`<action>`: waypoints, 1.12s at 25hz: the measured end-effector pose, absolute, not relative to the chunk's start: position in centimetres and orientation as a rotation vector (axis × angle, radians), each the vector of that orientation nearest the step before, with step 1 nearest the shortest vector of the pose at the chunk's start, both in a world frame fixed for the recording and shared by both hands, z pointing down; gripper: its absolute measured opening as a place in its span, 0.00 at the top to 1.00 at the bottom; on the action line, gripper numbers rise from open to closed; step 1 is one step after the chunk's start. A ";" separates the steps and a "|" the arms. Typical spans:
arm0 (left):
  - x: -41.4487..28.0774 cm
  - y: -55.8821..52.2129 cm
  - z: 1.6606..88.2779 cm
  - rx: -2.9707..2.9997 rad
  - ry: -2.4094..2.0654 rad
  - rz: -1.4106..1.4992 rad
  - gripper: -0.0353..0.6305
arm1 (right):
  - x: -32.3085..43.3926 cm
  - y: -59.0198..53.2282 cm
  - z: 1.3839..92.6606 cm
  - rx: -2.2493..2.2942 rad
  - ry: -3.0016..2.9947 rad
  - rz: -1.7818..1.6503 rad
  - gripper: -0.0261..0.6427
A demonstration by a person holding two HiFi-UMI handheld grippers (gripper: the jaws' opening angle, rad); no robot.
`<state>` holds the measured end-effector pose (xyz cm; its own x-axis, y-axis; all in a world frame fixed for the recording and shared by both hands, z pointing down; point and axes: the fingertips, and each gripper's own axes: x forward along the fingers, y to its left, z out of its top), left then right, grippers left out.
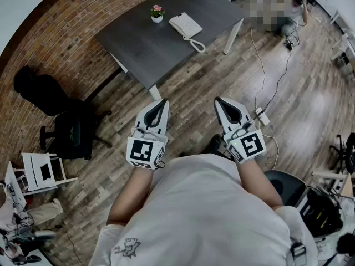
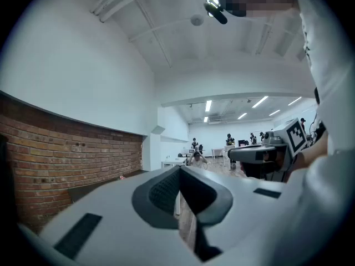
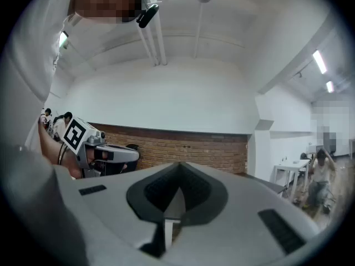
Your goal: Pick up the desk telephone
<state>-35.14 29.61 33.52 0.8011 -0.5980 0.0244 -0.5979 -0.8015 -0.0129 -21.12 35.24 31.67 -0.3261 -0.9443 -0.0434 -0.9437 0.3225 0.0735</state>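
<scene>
The left gripper (image 1: 162, 102) and the right gripper (image 1: 219, 101) are being held level, side by side, close to the person's body. The jaws of each are being pressed together, with nothing between them. They are probably being carried this way because nothing is within reach yet. The desk telephone (image 1: 186, 25) is being rested on the dark table (image 1: 138, 46), well ahead of both grippers, just right of a little potted flower (image 1: 157, 13). Its long side is being pointed slantwise, away and to the left. Its curly cord (image 1: 197, 45) is being trailed off the near end, toward the grippers.
</scene>
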 end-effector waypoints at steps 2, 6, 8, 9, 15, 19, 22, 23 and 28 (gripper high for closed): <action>-35.1 29.3 33.5 -2.977 0.993 -0.039 0.93 | -21.1 35.0 31.6 1.814 -2.549 -0.140 0.96; -34.8 28.8 33.6 -2.980 1.002 -0.044 0.93 | -20.7 34.7 31.7 1.811 -2.546 -0.138 0.96; -34.5 28.7 33.7 -2.983 1.007 -0.047 0.93 | -20.3 34.6 31.8 1.810 -2.547 -0.133 0.96; -34.3 28.6 33.8 -2.984 1.009 -0.049 0.93 | -20.0 34.5 31.8 1.810 -2.549 -0.131 0.96; -32.8 28.1 34.0 -2.985 1.018 -0.061 0.93 | -18.4 34.0 32.1 1.806 -2.548 -0.120 0.96; -31.5 27.2 34.2 -2.993 1.039 -0.056 0.93 | -16.8 33.2 32.6 1.806 -2.539 -0.105 0.96; -30.5 26.4 34.5 -3.008 1.058 -0.036 0.93 | -15.3 32.5 32.7 1.811 -2.537 -0.096 0.95; -30.2 26.2 34.4 -3.008 1.060 -0.023 0.93 | -14.8 32.3 32.8 1.810 -2.537 -0.093 0.95; -27.2 24.9 34.4 -3.008 1.045 -0.007 0.78 | -11.4 30.5 33.7 1.808 -2.525 -0.058 0.79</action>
<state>-27.20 24.87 34.44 0.7846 -0.6197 0.0182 -0.6199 -0.7837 0.0393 -11.39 30.53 33.67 -0.3222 -0.9467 0.0073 -0.9453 0.3221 0.0512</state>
